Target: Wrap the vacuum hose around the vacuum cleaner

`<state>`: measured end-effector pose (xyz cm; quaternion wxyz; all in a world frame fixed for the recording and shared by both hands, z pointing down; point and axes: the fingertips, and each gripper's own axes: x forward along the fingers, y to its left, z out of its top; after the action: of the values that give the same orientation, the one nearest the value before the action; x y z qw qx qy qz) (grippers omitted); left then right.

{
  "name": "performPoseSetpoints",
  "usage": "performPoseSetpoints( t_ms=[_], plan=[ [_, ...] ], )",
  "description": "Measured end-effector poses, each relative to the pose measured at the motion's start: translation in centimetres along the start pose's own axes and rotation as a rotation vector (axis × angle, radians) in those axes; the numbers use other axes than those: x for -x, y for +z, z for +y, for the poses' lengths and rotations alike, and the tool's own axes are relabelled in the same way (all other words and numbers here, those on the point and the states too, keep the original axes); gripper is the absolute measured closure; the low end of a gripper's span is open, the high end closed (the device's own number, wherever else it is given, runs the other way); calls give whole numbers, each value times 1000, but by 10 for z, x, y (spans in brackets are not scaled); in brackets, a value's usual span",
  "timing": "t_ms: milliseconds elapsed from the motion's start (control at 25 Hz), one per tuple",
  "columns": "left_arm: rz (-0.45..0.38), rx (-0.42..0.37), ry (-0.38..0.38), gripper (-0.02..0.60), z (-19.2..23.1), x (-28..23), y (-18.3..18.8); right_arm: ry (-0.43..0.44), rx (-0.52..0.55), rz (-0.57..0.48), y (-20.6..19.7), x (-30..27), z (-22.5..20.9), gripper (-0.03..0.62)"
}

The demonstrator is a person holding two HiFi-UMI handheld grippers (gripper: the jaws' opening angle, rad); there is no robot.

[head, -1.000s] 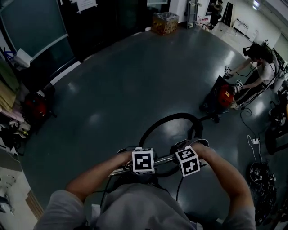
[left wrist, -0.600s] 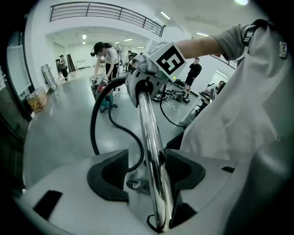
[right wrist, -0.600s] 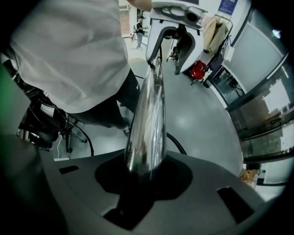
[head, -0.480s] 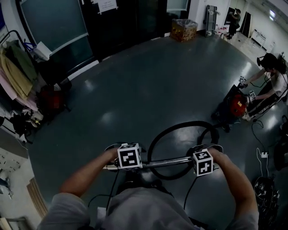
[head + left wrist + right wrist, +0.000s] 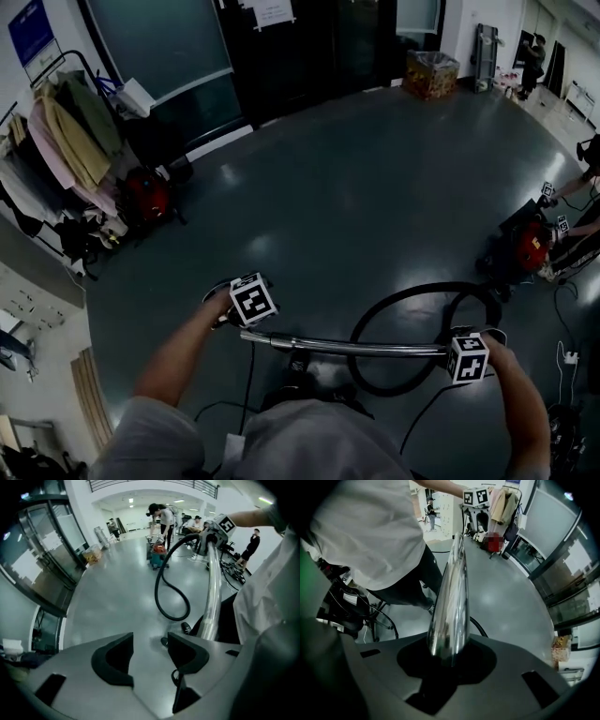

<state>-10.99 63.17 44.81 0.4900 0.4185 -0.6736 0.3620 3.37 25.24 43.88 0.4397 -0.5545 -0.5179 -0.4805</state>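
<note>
A chrome vacuum wand [image 5: 352, 346] lies level in front of me. My right gripper [image 5: 466, 362] is shut on its right end, and the tube [image 5: 451, 597] runs out from between the jaws. The black hose [image 5: 412, 323] loops over the floor beyond the wand and joins it at the right gripper. My left gripper [image 5: 244, 314] is at the wand's left end, pointing steeply down. Its jaws [image 5: 150, 641] stand open with only floor between them, and the wand [image 5: 211, 597] passes to their right. I cannot make out the vacuum cleaner's body; it may be hidden under my torso.
At the right edge another person bends over a red vacuum [image 5: 530, 246]. A clothes rack [image 5: 61, 141] and a red bag [image 5: 145, 197] stand at the left wall. A cardboard box [image 5: 429, 73] sits by the far doors. A power strip [image 5: 569, 357] and cables lie at the right.
The two grippers were side by side on the wand; the left one has slid far left to the wand's end. The right gripper has shifted right with the wand.
</note>
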Motion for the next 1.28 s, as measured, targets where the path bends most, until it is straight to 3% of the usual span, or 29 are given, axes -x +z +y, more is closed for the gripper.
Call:
performPoseSetpoints(
  t_ms=[240,400,560,760,1000,1280],
  plan=[
    [-6,183,48,345,50,7,-65,-6,-76,-28,4,14,-16,490],
    [-70,265,105,379,65,6,-78,-8,-132,-28,8,10,-31,490],
    [-149,295,148,379,90,-5,-66,-17,-200,-22,13,4,-46,490],
    [-309,303,147,379,126,1,-18,-65,-330,-32,31,-2,-73,490],
    [-454,263,43,379,141,4,51,-152,-549,-66,47,-9,-108,490],
    [-544,99,-235,379,87,-21,130,-245,-871,-187,77,-13,-132,490]
  ],
)
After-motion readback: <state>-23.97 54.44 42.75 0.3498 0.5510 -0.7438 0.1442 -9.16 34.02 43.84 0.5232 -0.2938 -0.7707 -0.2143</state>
